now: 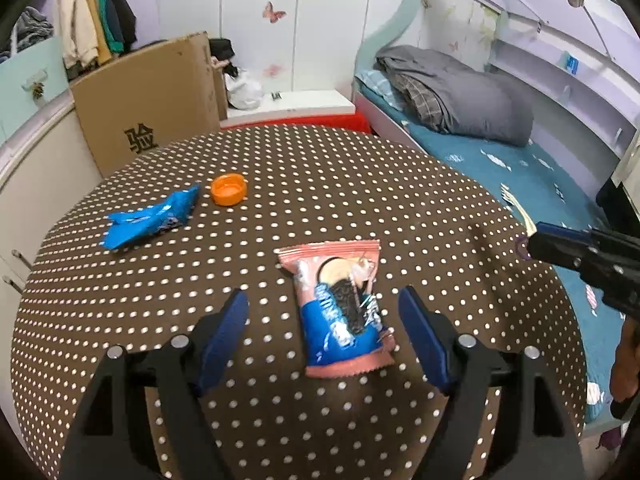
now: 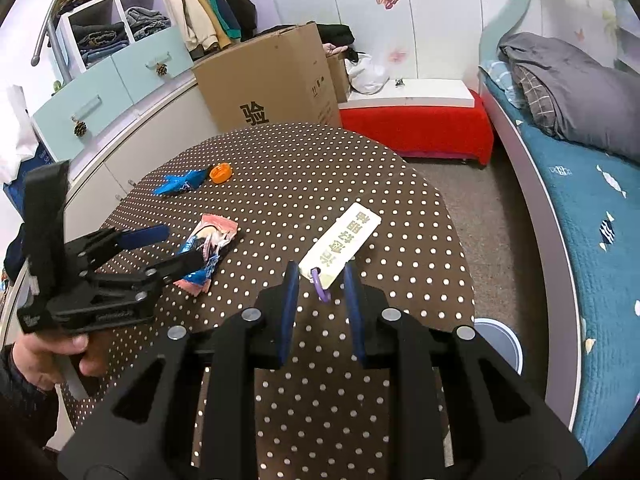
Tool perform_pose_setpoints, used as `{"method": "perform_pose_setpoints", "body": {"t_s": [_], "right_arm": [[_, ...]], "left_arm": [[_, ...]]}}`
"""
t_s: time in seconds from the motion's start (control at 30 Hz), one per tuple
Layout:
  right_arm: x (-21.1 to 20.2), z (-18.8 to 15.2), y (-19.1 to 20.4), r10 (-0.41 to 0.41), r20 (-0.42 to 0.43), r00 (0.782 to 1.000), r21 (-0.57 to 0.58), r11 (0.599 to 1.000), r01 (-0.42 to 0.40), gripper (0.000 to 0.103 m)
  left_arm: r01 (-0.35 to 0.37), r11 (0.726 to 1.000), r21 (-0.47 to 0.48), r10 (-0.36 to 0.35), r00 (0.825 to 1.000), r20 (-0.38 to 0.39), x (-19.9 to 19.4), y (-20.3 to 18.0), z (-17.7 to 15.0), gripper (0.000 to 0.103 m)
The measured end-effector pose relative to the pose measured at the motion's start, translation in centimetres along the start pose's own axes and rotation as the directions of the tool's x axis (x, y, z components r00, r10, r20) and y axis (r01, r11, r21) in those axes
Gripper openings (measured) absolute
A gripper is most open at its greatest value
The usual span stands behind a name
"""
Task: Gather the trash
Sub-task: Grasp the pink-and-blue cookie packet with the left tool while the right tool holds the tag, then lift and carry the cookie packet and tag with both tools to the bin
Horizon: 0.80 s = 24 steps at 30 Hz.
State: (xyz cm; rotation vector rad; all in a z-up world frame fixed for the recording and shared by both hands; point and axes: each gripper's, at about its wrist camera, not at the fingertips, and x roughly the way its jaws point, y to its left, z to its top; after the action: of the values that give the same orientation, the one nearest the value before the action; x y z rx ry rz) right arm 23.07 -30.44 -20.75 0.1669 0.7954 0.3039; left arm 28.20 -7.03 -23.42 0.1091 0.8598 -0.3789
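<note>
A pink and blue cookie wrapper lies on the brown polka-dot table. My left gripper stands open around it, one blue finger on each side, pads clear of it. Farther left lie a crumpled blue wrapper and an orange bottle cap. My right gripper is shut on a white printed tag with a purple ring. It holds the tag above the table's right side.
A cardboard box stands behind the table, with a red bench beside it. A bed with a grey duvet runs along the right. A round white bin sits on the floor by the table's right edge. Drawers line the left.
</note>
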Motion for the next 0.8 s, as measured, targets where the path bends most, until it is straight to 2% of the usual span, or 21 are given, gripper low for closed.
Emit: {"method": "perform_pose_setpoints", "body": {"t_s": [0.03, 0.07, 0.1, 0.13, 0.23, 0.43, 0.8], "right_arm": [[0.0, 0.0, -0.1, 0.000, 0.001, 1.000, 0.001, 1.000, 0.000, 0.023], [-0.1, 0.0, -0.1, 0.001, 0.002, 1.000, 0.003, 1.000, -0.001, 0.023], [-0.2, 0.0, -0.3, 0.001, 0.004, 1.000, 0.004, 1.000, -0.001, 0.023], [-0.4, 0.1, -0.4, 0.001, 0.008, 1.000, 0.006, 1.000, -0.001, 0.023], [-0.9, 0.2, -0.6, -0.004, 0.021, 1.000, 0.012, 1.000, 0.004, 0.023], [-2.6, 0.7, -1.9, -0.025, 0.058, 0.998, 0.026, 0.999, 0.024, 0.023], [-8.2, 1.2, -8.5, -0.123, 0.156, 0.980, 0.135, 0.986, 0.102, 0.023]], "left_arm": [[0.010, 1.000, 0.004, -0.010, 1.000, -0.012, 0.5, -0.2, 0.2, 0.072], [0.018, 1.000, 0.013, -0.017, 0.999, -0.028, 1.1, -0.4, 0.3, 0.064], [0.021, 1.000, 0.022, -0.020, 0.999, -0.046, 1.6, -0.6, 0.4, 0.042], [0.002, 0.999, 0.044, -0.001, 0.999, -0.037, 1.8, -1.0, 0.4, 0.040], [0.043, 0.998, 0.037, -0.041, 0.998, -0.046, 1.7, -1.5, 0.7, 0.035], [0.071, 0.996, 0.045, -0.071, 0.997, -0.003, 0.1, -3.2, 1.7, 0.035], [0.182, 0.978, 0.104, -0.192, 0.977, 0.097, -3.5, -9.5, 6.3, 0.035]]}}
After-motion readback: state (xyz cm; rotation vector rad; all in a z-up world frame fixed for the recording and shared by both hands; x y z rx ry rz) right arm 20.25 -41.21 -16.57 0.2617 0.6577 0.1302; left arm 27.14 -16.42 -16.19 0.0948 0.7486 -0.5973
